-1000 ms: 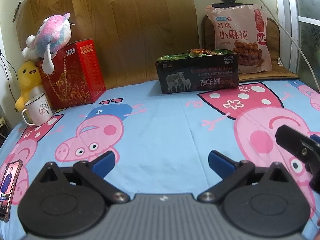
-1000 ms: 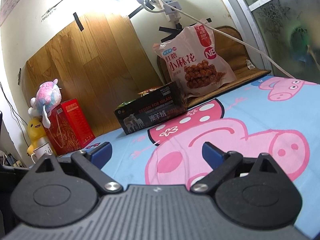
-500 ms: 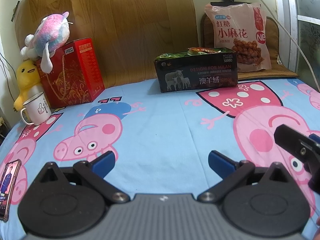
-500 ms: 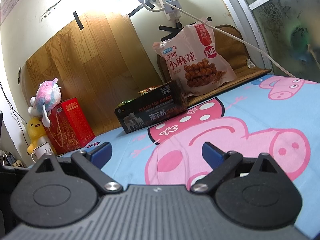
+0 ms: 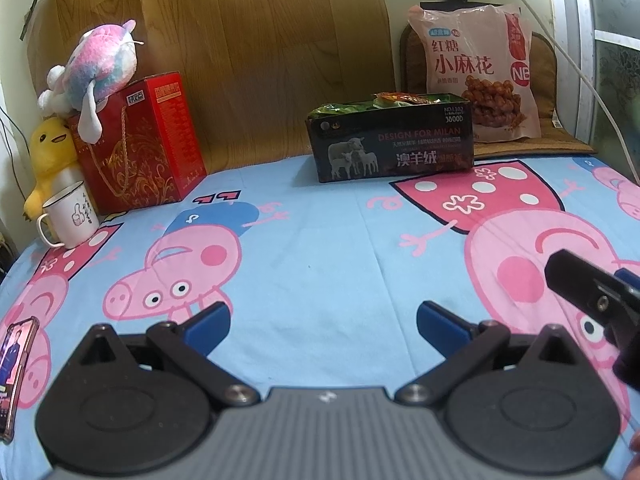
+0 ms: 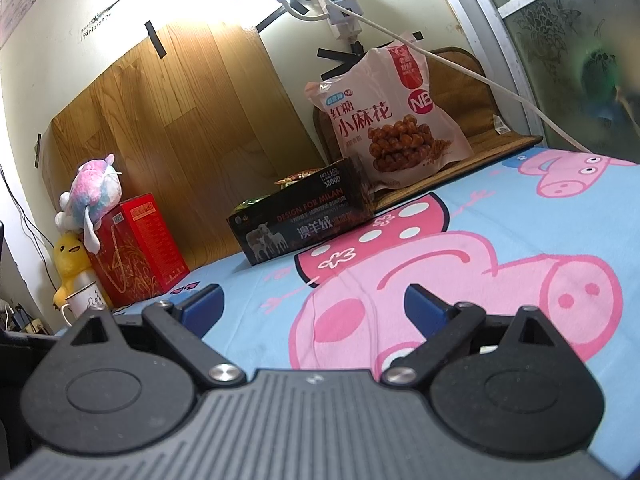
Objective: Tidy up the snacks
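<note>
A black cardboard box [image 5: 394, 142] stands at the back of the Peppa Pig sheet [image 5: 320, 248], with green and orange snack packets [image 5: 384, 102] showing over its rim. It also shows in the right wrist view [image 6: 304, 216]. A large pink bag of fried twists [image 5: 476, 76] leans upright behind the box, also in the right wrist view [image 6: 384, 112]. My left gripper [image 5: 322, 326] is open and empty, low over the sheet, well short of the box. My right gripper [image 6: 312, 306] is open and empty; part of it [image 5: 592, 296] shows at the left view's right edge.
A red gift box [image 5: 140, 144] with a plush toy [image 5: 96, 76] on top stands at the back left, beside a yellow duck toy [image 5: 52, 152] and a white mug [image 5: 70, 216]. A phone [image 5: 16, 364] lies at the near left edge. A white cable [image 6: 460, 68] hangs at the right.
Both views have shifted slightly; the box and bag sit a touch lower or nearer in frame. Both grippers stay open and empty.
</note>
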`<state>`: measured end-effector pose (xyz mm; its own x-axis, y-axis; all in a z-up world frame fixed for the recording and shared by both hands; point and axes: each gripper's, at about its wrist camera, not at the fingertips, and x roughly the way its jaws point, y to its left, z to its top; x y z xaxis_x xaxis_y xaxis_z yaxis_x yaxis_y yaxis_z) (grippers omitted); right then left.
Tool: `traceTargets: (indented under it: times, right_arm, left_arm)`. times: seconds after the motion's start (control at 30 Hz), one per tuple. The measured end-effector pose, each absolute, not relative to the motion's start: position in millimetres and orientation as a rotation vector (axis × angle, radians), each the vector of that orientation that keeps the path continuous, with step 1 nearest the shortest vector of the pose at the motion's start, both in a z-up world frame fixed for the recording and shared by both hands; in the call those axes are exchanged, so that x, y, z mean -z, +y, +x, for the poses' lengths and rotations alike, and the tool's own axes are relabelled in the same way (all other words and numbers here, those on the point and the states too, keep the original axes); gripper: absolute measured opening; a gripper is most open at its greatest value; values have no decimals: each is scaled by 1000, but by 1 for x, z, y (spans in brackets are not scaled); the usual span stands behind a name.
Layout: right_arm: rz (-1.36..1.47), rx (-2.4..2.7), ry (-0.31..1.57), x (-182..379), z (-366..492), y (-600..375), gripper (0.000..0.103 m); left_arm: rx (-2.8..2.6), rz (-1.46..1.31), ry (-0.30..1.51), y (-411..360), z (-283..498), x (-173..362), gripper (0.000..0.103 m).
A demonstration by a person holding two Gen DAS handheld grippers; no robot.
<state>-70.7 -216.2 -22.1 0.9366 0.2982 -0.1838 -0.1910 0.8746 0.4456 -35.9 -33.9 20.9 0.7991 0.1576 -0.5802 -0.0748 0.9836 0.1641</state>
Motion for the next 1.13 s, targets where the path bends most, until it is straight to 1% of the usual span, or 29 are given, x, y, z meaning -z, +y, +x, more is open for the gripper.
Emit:
traceTargets:
  times: [1.13]
  right_arm:
    - [431, -258, 269, 23, -67, -211, 98]
  left_arm:
    - [-72, 116, 631, -30, -30, -20, 103]
